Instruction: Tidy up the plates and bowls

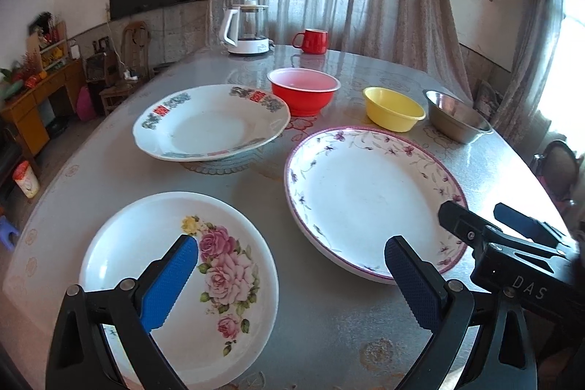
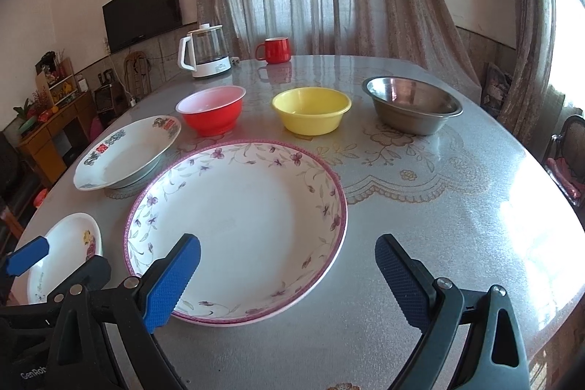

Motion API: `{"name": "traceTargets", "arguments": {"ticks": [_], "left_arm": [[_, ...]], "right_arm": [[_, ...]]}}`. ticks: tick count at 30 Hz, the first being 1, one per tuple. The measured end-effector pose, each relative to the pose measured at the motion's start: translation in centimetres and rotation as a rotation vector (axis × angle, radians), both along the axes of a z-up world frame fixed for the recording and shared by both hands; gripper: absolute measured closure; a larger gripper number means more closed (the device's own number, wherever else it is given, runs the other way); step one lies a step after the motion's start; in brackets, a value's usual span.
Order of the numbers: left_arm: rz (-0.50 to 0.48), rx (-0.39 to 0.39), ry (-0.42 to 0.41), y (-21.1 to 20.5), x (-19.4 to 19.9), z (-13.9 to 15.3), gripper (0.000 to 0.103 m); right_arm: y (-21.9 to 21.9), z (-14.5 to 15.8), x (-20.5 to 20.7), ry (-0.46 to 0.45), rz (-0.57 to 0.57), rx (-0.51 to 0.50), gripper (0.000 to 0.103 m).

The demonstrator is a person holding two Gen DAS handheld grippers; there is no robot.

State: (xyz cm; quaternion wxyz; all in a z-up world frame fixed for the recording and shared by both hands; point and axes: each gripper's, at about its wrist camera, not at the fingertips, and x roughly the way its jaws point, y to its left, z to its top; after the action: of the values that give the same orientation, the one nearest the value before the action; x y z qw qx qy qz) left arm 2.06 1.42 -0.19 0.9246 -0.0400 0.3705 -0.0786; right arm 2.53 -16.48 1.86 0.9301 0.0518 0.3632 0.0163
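Three plates lie on the table: a small rose-print plate [image 1: 153, 265] [image 2: 69, 243] nearest, a large purple-flowered plate [image 1: 365, 200] [image 2: 237, 229], and a plate with red and blue marks [image 1: 208, 123] [image 2: 128, 152] behind. Beyond them stand a red bowl [image 1: 303, 90] [image 2: 212, 108], a yellow bowl [image 1: 393, 108] [image 2: 310, 108] and a steel bowl [image 1: 457, 116] [image 2: 413, 108]. My left gripper [image 1: 292, 280] is open above the rose plate's right side. My right gripper [image 2: 289, 280] is open over the large plate's near right edge, holding nothing.
A white kettle [image 1: 246, 31] [image 2: 206, 52] and a red mug [image 1: 310, 41] [image 2: 274, 50] stand at the table's [image 2: 438, 207] far edge. Curtains hang behind. Chairs and a wooden cabinet [image 1: 33, 101] sit beside the table.
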Motion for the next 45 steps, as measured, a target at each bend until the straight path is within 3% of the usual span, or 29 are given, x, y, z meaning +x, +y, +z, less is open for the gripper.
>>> {"name": "traceTargets", "arguments": {"ticks": [2, 5, 10, 12, 15, 17, 20, 25, 29, 35, 37, 40, 45], "left_arm": [[-0.034, -0.051, 0.034, 0.1, 0.8, 0.0, 0.0], [-0.074, -0.069, 0.026, 0.2, 1.5, 0.5, 0.0], [-0.111, -0.133, 0.022, 1.1, 3.0, 1.5, 0.0], [-0.131, -0.138, 0.058, 1.2, 4.2, 1.6, 0.0], [-0.151, -0.126, 0.081, 1.1, 5.3, 1.4, 0.0], [-0.17, -0.127, 0.106, 1.0, 6.1, 1.1, 0.0], [-0.17, -0.105, 0.136, 0.9, 7.1, 0.9, 0.0], [-0.163, -0.071, 0.203, 0.7, 9.0, 0.2, 0.001], [-0.153, -0.082, 0.254, 0.8, 10.6, -0.6, 0.012], [-0.192, -0.051, 0.321, 0.3, 12.1, -1.9, 0.043], [-0.205, -0.038, 0.336, 0.0, 12.4, -2.2, 0.058], [-0.227, -0.021, 0.349, -0.4, 12.6, -2.6, 0.069], [-0.231, 0.028, 0.336, -0.9, 12.5, -2.8, 0.069]], "right_arm": [[-1.0, -0.3, 0.8, 0.053, 0.073, 0.112, 0.005], [-2.2, -0.9, 1.9, 0.115, 0.128, 0.232, 0.005], [-3.8, -0.8, 2.6, 0.107, 0.083, 0.183, 0.007], [-4.8, -1.0, 2.9, 0.111, 0.06, 0.188, 0.014], [-6.0, -1.5, 3.6, 0.13, 0.033, 0.193, 0.034], [-6.3, -1.8, 4.0, 0.146, 0.038, 0.199, 0.053], [-6.5, -2.5, 4.8, 0.169, 0.039, 0.187, 0.069], [-6.5, -3.4, 5.8, 0.193, 0.037, 0.204, 0.073], [-6.7, -4.0, 6.3, 0.205, 0.04, 0.211, 0.073], [-6.7, -4.0, 6.4, 0.199, 0.058, 0.205, 0.073], [-6.7, -4.1, 6.5, 0.197, 0.062, 0.208, 0.073], [-6.8, -4.1, 6.6, 0.196, 0.068, 0.215, 0.073], [-6.5, -4.1, 6.8, 0.199, 0.086, 0.194, 0.073]]}}
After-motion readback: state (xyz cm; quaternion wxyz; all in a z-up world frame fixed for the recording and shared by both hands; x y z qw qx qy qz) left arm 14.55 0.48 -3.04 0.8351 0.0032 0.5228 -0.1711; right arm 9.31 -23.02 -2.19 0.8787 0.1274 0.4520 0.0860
